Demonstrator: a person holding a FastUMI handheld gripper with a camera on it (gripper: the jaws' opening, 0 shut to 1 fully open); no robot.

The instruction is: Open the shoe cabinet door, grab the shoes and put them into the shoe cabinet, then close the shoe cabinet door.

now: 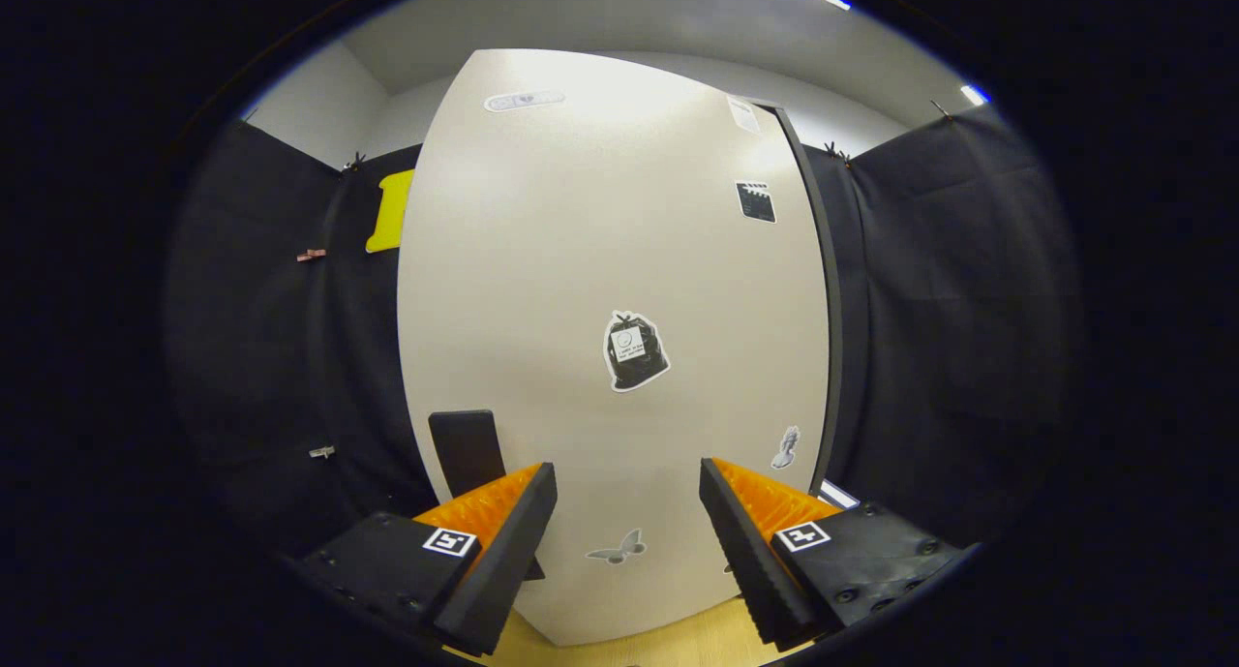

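I faced the shoe cabinet door [600, 260], a tall pale panel that stood close ahead of me and took up most of what I could see. My gripper [627, 483] was held low in front of it, with my jaws spread wide apart and nothing between them but the bare lower face of the door. Neither finger touched the panel, as far as I could tell.

A dark, flat handle [467, 449] sat on the door near its left edge, just above and behind my left finger [503, 531], which partly covered its lower end. My right finger [750, 541] pointed at the lower right part of the door.

Several stickers were stuck to the door. A black bag sticker [635, 350] sat beyond my fingers, roughly level with the middle of the panel. A small butterfly sticker [617, 549] lay low down between my fingers. A small pale figure sticker [788, 447] sat just above my right finger near the door's right edge, and a dark square sticker [756, 202] sat higher along that edge. A long pale sticker [524, 101] ran near the top.

A dark strip [823, 289] ran down the door's right edge. A wooden floor [678, 643] showed below the door. Black cloth hung on both sides.
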